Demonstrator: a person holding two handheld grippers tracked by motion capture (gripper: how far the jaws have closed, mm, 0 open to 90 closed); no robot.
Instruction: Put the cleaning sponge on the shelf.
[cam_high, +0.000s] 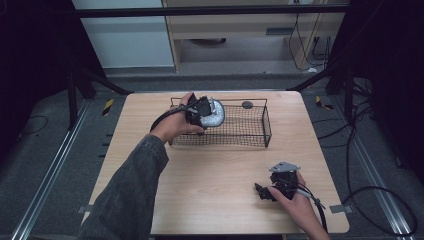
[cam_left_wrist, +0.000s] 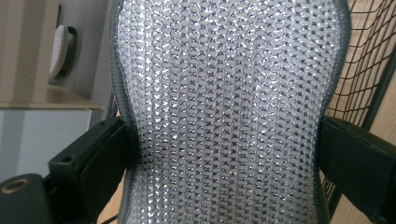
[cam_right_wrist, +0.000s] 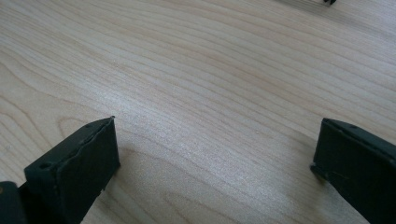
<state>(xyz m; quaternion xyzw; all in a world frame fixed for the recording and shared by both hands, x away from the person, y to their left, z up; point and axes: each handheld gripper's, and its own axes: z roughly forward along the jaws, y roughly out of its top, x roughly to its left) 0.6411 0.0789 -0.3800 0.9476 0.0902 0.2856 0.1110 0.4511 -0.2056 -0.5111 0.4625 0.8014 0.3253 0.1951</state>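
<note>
A light wood bench (cam_high: 215, 170) is seen on dark grey carpet (cam_high: 45, 165). A small dark round disc (cam_high: 247, 104) is set into the bench near its far edge. Metal rails (cam_high: 50, 175) are laid along the floor on both sides. Black cables (cam_high: 380, 200) are looped on the floor at right. Yellow-black tape marks (cam_high: 108, 106) are stuck beside the far bench corners. A white panel (cam_high: 125, 35) and a wooden cabinet (cam_high: 235, 30) are placed behind.

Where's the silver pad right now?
High view: silver pad sits between the left gripper jaws, over the wire basket's left end.
</note>
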